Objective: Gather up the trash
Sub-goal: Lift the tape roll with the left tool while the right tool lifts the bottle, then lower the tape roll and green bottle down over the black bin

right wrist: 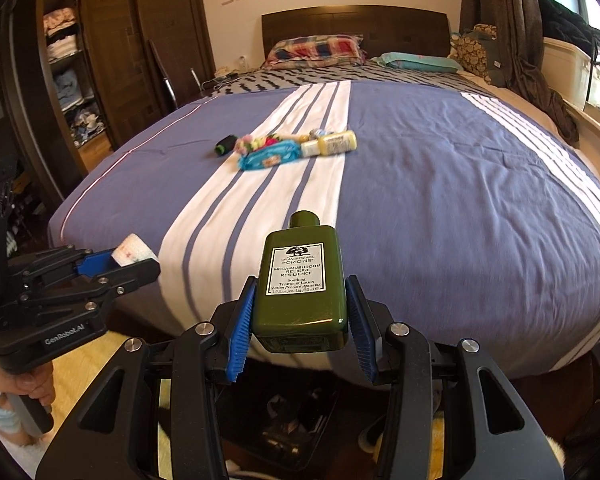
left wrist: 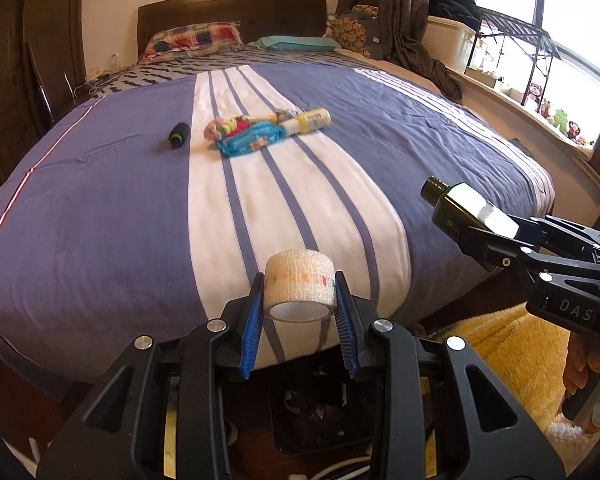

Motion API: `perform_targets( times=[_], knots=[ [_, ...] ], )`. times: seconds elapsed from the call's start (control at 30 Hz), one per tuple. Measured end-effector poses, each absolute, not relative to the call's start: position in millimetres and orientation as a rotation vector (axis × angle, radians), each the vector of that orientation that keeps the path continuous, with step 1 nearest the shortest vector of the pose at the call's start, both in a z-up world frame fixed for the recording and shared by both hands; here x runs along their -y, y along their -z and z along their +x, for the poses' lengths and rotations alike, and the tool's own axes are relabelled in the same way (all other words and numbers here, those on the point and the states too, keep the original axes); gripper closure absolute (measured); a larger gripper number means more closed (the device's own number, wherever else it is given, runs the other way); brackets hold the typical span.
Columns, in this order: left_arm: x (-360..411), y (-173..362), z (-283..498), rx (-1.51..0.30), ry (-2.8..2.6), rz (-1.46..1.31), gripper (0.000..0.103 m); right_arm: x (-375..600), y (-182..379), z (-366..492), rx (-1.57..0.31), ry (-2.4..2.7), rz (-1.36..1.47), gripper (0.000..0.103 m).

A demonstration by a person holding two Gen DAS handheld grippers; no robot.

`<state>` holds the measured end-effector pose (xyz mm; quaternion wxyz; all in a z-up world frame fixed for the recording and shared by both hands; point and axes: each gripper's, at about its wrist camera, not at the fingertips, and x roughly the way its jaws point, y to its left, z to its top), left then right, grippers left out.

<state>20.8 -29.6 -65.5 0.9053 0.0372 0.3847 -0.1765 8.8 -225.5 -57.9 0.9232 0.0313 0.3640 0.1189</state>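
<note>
Left gripper (left wrist: 300,304): seen at the bottom centre of the left wrist view, its blue-padded fingers (left wrist: 251,332) pressed against both sides of a roll of white bandage tape (left wrist: 300,288); the same gripper is seen at the lower left of the right wrist view, gripped by a hand (right wrist: 28,390).

Right gripper (right wrist: 300,312): seen at the bottom centre of the right wrist view, closed on the lower body of a green Origins lotion bottle (right wrist: 302,280), whose cap points away toward the bed; at the right edge of the left wrist view the bottle is seen lifted above the foot of the bed.

Bed (left wrist: 100,200): covered by a blue quilt with a white striped band running up the middle of the frame.

Remaining items: grouped on the white band in the upper middle of both views, well apart from both grippers; a blue wipes packet (left wrist: 249,141), a yellow bottle (left wrist: 308,121) just beside it on the right, and a bundle of colourful hair ties (left wrist: 228,126) touching the packet on its far side.

Small dark roll with a green band (left wrist: 178,135): lies alone on the blue cloth, left of the group.

Bin (right wrist: 296,428): a dark container holding scraps is seen on the floor under both grippers, at the bottom centre.

Yellow fluffy rug (left wrist: 500,360): lies on the floor at the lower right of the left wrist view.
</note>
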Motion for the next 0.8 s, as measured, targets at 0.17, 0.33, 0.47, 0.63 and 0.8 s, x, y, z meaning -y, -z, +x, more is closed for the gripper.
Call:
perform_targets(
  times=[0.17, 0.33, 0.47, 0.63, 0.8],
  knots=[
    [25, 81, 3, -0.823, 0.368, 0.071, 0.072, 220, 67, -11, -0.769, -0.274, 0.069, 0.059],
    [20, 103, -8, -0.870, 0.367, 0.060, 0.072, 215, 87, -21, -0.827, -0.292, 0.077, 0.059],
    [18, 130, -12, -0.932, 0.372, 0.050, 0.072, 213, 113, -23, -0.900, -0.294, 0.092, 0.059],
    [19, 163, -12, -1.011, 0.381, 0.045, 0.072, 209, 142, -24, -0.982, -0.291, 0.101, 0.059],
    [23, 195, -7, -1.093, 0.383, 0.052, 0.072, 206, 173, -20, -1.070, -0.287, 0.116, 0.059]
  ],
)
